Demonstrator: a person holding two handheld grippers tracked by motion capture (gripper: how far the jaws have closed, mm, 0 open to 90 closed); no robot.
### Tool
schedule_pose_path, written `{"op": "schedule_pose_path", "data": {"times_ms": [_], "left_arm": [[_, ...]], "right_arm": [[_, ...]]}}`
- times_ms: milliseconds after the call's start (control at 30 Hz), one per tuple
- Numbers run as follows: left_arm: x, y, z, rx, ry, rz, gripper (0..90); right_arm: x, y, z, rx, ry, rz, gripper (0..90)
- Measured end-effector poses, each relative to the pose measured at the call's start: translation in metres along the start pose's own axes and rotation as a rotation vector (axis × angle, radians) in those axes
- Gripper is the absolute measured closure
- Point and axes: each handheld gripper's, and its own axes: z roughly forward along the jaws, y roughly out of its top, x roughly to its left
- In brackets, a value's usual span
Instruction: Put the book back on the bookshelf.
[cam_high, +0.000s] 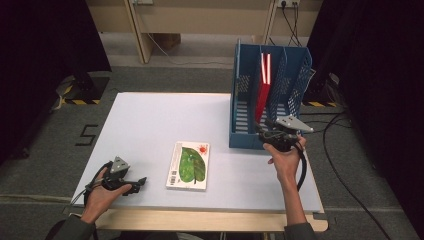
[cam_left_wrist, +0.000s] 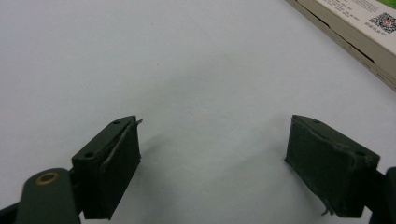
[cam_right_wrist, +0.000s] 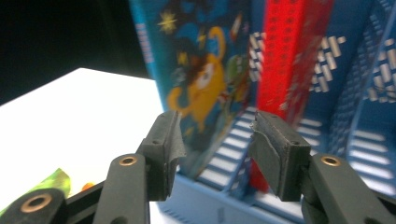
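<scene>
1. Right now my right gripper (cam_high: 270, 131) sits half open and empty at the blue file rack (cam_high: 243, 95); the red book (cam_high: 263, 85) leans there and could topple

2. My left gripper (cam_high: 138, 183) rests wide open, empty; the green book (cam_high: 188, 165) beside it may slide if nudged

A black figure "5" (cam_high: 88, 135) is marked on the grey floor (cam_high: 45, 150) left of the table — the book's (cam_left_wrist: 355, 32) QR code and print are too small to read.
</scene>
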Motion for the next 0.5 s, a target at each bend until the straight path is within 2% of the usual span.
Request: {"op": "schedule_pose_path", "data": {"times_ms": [133, 167, 333, 500], "left_arm": [[-0.002, 0.0, 0.0, -0.002, -0.004, 0.005, 16.6], [-0.002, 0.0, 0.0, -0.004, -0.005, 0.004, 16.6], [-0.002, 0.0, 0.0, -0.003, -0.006, 0.005, 16.6], [-0.003, 0.0, 0.0, -0.002, -0.008, 0.008, 16.6]], "right_arm": [[0.014, -0.009, -0.002, 0.032, 0.032, -0.012, 46.6], [0.017, -0.01, -0.002, 0.024, 0.043, -0.009, 46.3], [0.025, -0.019, 0.0, 0.032, 0.062, 0.035, 38.7], [0.034, -0.027, 0.003, 0.042, 0.086, 0.047, 32.5]]}}
